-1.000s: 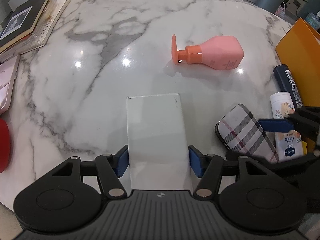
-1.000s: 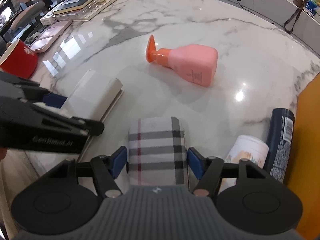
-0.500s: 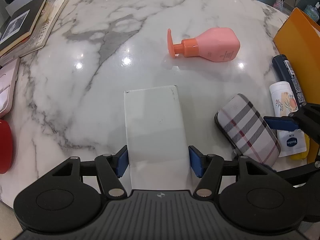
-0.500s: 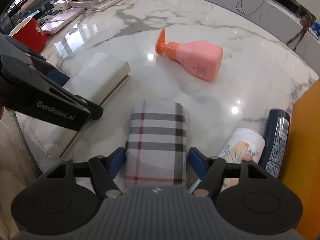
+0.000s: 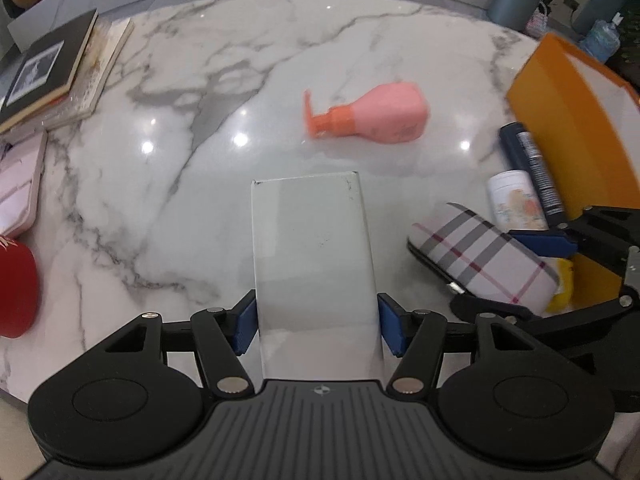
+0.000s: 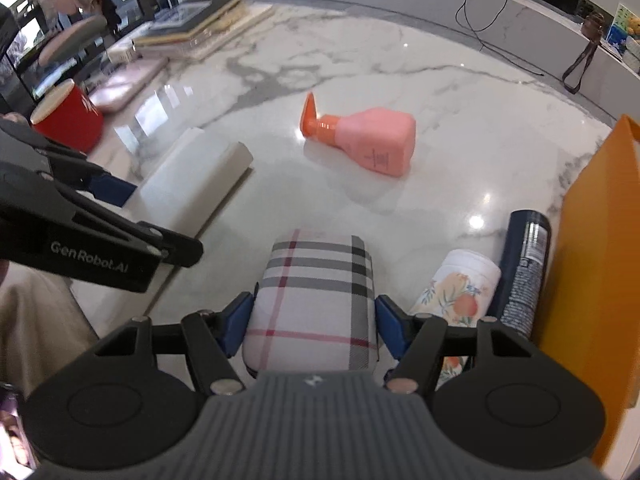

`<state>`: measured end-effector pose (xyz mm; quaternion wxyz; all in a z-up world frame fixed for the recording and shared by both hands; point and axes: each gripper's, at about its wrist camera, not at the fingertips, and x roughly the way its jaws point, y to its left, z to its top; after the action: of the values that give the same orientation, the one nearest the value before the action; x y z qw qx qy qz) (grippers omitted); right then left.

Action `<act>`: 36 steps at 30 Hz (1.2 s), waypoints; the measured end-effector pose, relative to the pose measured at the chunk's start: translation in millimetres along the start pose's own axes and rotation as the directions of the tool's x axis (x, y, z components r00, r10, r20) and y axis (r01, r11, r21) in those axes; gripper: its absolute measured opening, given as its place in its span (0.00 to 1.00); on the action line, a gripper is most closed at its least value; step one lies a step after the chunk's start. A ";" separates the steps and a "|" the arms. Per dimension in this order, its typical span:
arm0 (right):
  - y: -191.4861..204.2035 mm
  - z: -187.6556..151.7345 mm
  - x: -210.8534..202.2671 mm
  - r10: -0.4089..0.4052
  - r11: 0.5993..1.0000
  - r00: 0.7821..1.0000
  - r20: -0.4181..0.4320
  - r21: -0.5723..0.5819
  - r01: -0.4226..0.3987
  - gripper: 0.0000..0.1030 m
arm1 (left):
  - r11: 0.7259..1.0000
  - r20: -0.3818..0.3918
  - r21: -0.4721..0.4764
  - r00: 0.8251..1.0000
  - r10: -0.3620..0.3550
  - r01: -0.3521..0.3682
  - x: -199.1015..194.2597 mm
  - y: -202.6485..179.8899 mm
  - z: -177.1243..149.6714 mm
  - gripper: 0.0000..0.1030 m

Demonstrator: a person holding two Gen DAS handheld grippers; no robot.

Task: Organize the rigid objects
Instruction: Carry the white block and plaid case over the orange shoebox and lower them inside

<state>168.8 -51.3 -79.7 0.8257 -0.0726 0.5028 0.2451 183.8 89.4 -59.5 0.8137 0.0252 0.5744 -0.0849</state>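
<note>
The white box [image 5: 314,256] sits between the blue pads of the left gripper [image 5: 316,322], clamped at its near end, its far end reaching out over the marble table [image 5: 192,80]; whether it rests on the marble or hangs above it cannot be told; from the right wrist view it lies to the left [image 6: 192,192]. The plaid case [image 6: 316,300] is pinched the same way by the right gripper [image 6: 314,326] — pads pressed on both long sides; in the left view it shows at the right [image 5: 484,256]. Just beside the case lie a floral tube [image 6: 456,292] and a dark blue can [image 6: 524,268], the can against an orange box [image 6: 592,264]. Further out, alone on the marble, a pink pump bottle [image 6: 368,142] lies on its side; at the far left — a red cup [image 6: 68,114], a pink case [image 5: 18,188] and stacked books [image 5: 52,68].
</note>
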 end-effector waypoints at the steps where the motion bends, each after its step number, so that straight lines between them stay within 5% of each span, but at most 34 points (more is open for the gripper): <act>1: 0.1 -0.2 -5.9 -0.001 1.000 1.000 0.011 -0.003 0.001 0.63 | 1.000 0.007 0.004 1.000 -0.001 0.001 -5.9 -3.5 0.7 0.68; 11: -12.3 0.8 -91.5 -0.052 0.998 0.988 0.146 -0.024 0.056 0.63 | 0.999 0.113 0.044 0.993 -0.029 0.025 -70.9 -47.6 15.6 0.68; 22: -110.0 -34.9 -171.2 -0.265 0.964 0.955 0.131 0.073 0.257 0.64 | 0.961 0.157 0.201 0.962 -0.222 0.189 -99.7 -174.0 53.1 0.68; 29: -169.2 -51.0 -161.4 -0.363 0.930 0.931 0.034 0.071 0.360 0.64 | 0.923 0.115 0.307 0.954 -0.278 0.232 -71.2 -246.6 83.1 0.68; 36: -193.3 -42.0 -111.0 -0.432 0.902 0.900 -0.057 -0.036 0.430 0.64 | 0.907 0.075 0.355 0.960 -0.270 0.227 -29.6 -266.8 106.2 0.68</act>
<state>186.2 -271.6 -28.3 0.8421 -0.1990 0.4977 0.0597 228.4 -184.7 19.4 0.8129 0.0879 0.4985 -0.2880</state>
